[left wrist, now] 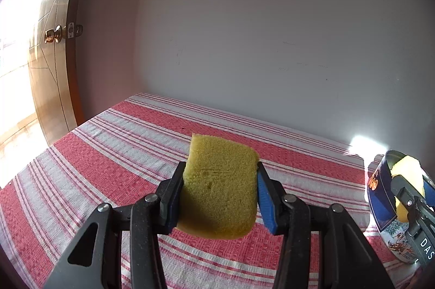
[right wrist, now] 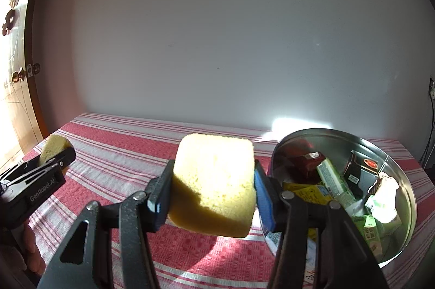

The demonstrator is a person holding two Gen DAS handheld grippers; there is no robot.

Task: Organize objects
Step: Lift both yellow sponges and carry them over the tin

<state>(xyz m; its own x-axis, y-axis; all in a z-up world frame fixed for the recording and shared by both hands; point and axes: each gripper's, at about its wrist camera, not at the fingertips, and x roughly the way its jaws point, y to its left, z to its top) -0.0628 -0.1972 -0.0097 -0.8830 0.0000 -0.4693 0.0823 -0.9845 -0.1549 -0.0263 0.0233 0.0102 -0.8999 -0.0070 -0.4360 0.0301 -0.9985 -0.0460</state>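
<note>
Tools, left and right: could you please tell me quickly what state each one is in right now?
Left tool: closed on a sponge, held above the cloth.
Right tool: closed on another sponge, beside the tin.

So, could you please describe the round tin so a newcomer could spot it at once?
On the red-and-white striped tablecloth, look to the right end near the white wall. The round tin sits there, open. It alone has a shiny metal inside filled with small packets.

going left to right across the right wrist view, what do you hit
Door → left gripper holding a yellow sponge → right gripper clamping a second yellow sponge → round metal tin filled with small packets.
</note>
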